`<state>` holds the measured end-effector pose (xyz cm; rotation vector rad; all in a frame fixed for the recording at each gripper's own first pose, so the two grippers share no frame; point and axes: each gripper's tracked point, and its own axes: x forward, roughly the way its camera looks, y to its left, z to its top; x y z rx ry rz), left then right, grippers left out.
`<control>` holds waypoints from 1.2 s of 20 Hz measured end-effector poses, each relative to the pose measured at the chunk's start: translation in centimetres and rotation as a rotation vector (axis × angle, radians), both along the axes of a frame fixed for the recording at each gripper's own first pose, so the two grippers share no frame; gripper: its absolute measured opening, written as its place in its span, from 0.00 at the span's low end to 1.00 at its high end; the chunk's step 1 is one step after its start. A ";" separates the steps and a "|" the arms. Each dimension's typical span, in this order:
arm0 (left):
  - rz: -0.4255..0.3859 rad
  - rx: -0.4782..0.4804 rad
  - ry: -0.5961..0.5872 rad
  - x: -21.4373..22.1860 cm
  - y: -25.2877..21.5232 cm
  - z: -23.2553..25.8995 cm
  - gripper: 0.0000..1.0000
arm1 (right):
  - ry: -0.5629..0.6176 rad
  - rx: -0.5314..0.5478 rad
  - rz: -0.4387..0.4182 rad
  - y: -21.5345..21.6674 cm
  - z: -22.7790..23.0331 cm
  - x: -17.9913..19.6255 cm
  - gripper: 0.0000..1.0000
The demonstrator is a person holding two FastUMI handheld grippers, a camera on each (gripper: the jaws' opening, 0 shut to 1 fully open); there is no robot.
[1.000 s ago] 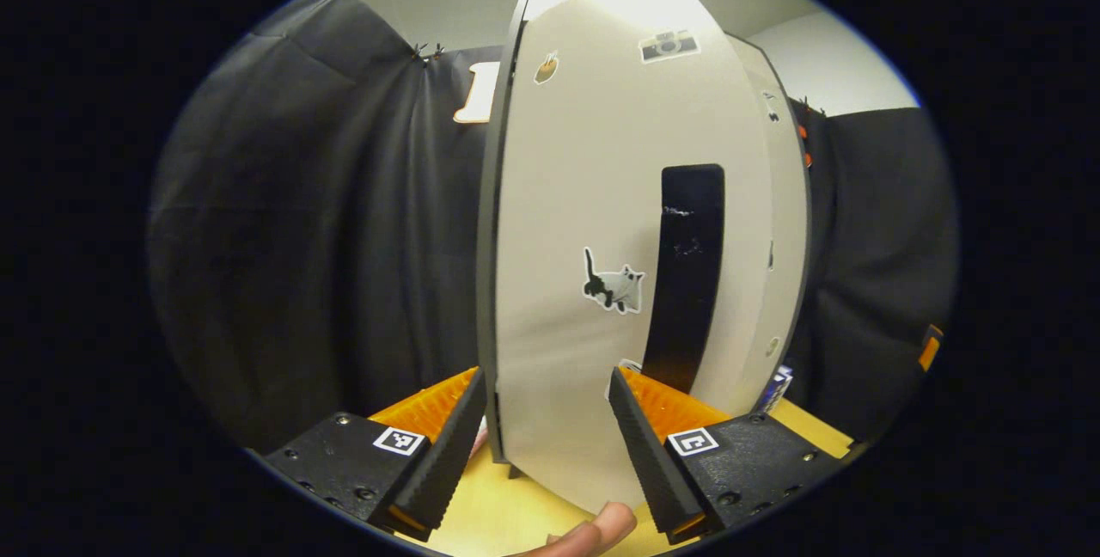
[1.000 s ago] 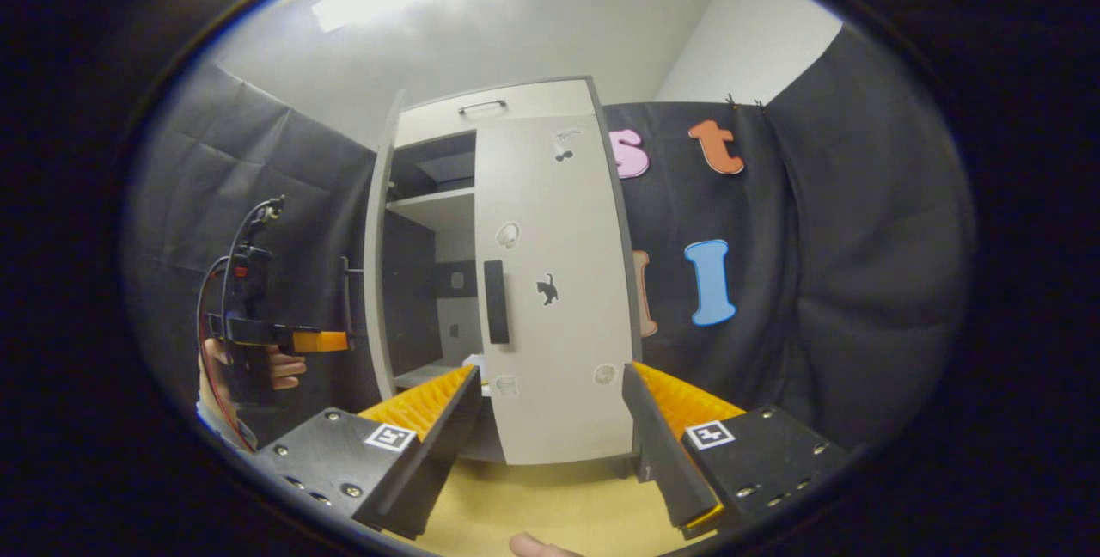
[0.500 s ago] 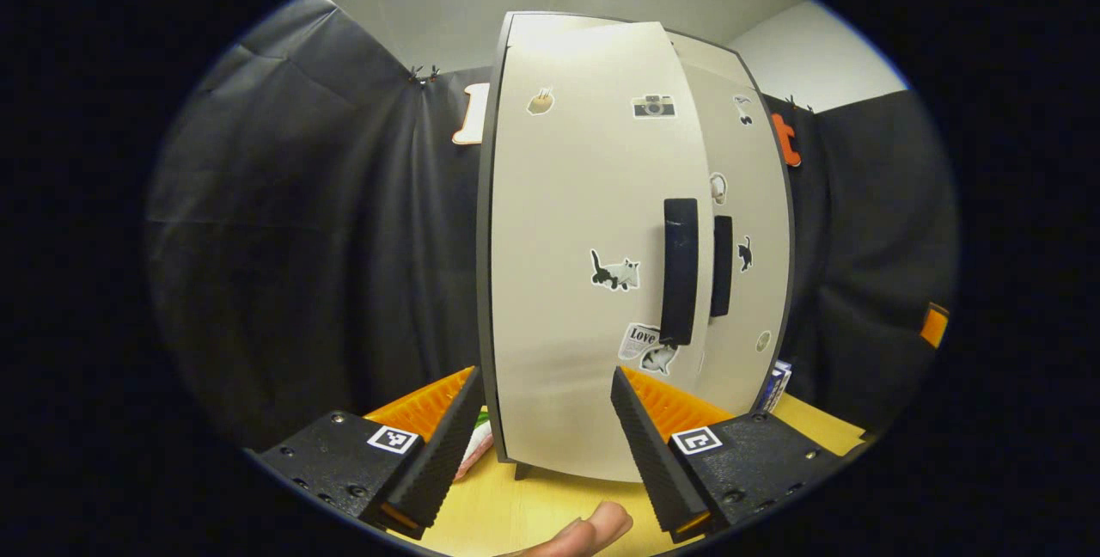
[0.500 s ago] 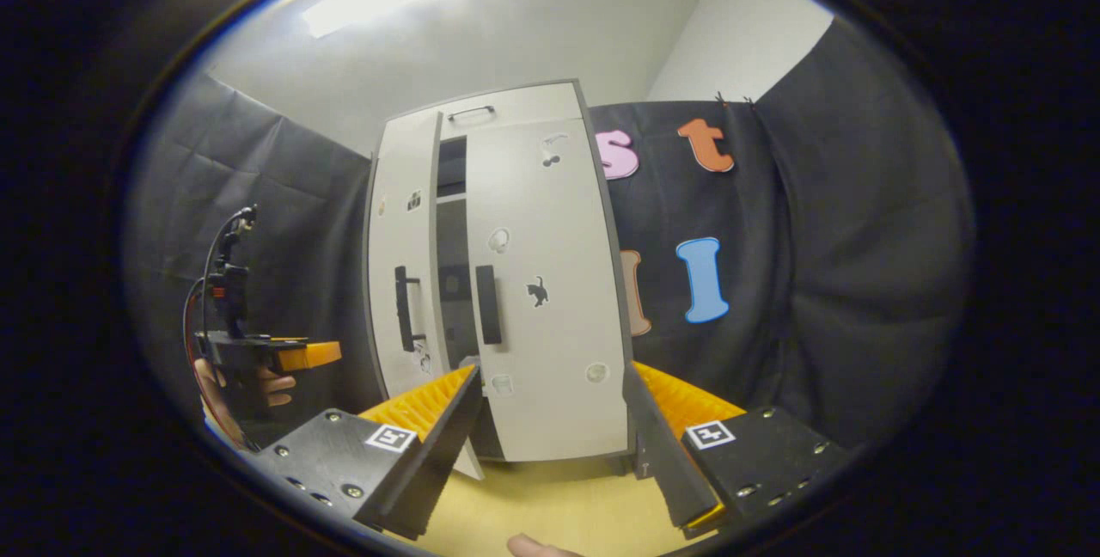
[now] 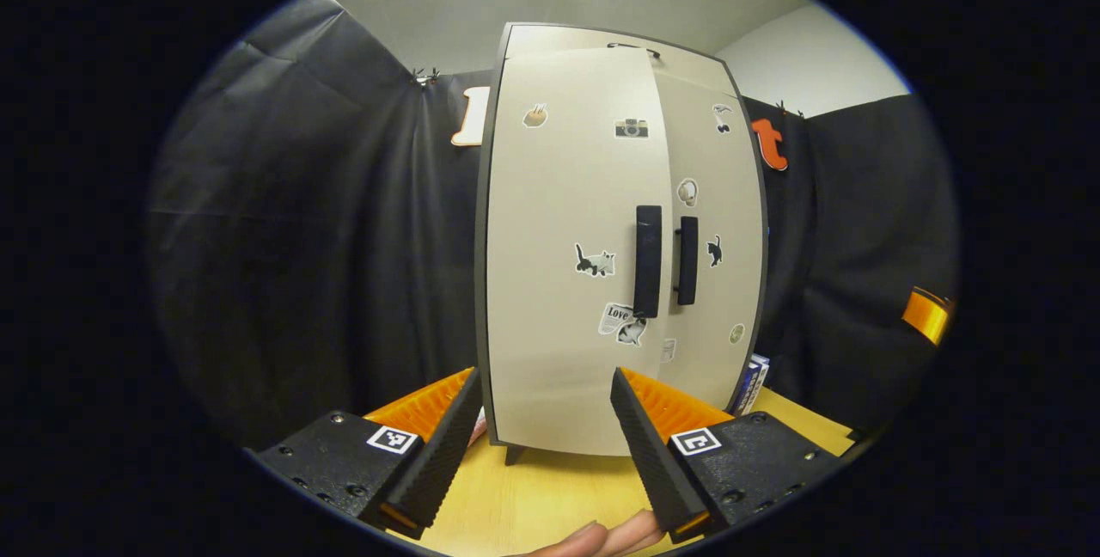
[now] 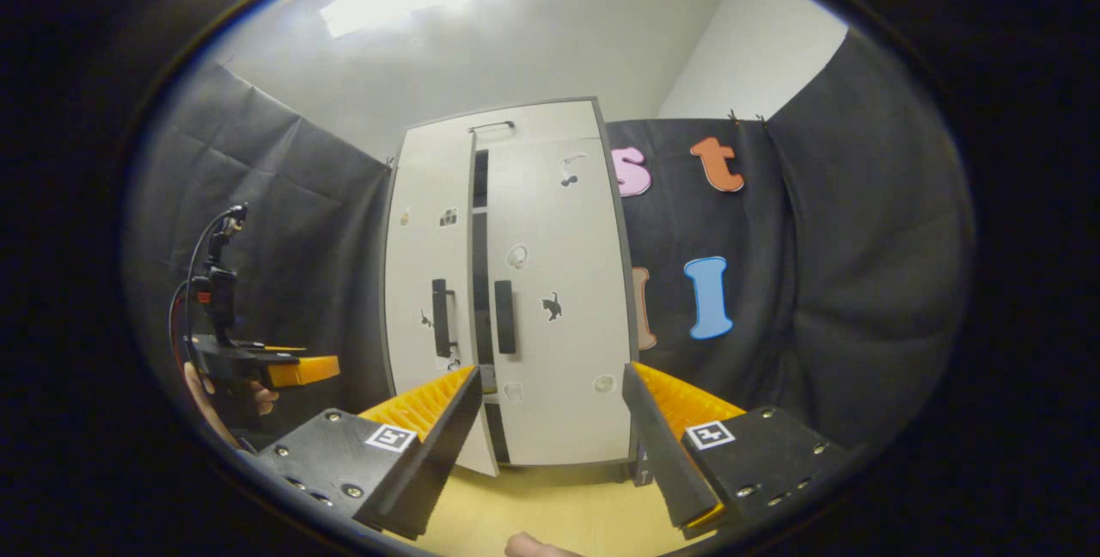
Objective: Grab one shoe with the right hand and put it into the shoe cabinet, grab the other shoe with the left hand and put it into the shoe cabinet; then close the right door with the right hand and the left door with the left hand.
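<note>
Both grippers hang apart and empty before the shoe cabinet [image 6: 516, 299]: left gripper [image 5: 541, 428], right gripper [image 6: 550, 428]. Its left door [image 6: 430, 299] stands slightly ajar, likely needing a last push; shoes presumably inside.

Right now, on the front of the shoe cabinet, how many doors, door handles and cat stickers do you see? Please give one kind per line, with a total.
Doors: 2, left door and right door.
Door handles: 2.
Cat stickers: 2.
Total: 6.
</note>
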<state>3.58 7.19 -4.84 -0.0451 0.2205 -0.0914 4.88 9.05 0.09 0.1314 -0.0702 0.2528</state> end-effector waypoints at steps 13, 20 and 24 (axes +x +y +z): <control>-0.036 -0.007 -0.055 -2.6 -0.9 1.3 0.92 | -0.076 -0.048 -0.004 -0.8 0.6 -3.1 0.98; -0.051 0.033 -0.097 -3.6 -2.4 2.4 0.92 | -0.074 -0.063 0.002 -1.6 0.0 -3.6 0.98; -0.027 0.041 -0.099 -4.3 -3.0 2.1 0.91 | -0.077 -0.065 0.043 -2.1 -0.4 -4.4 0.98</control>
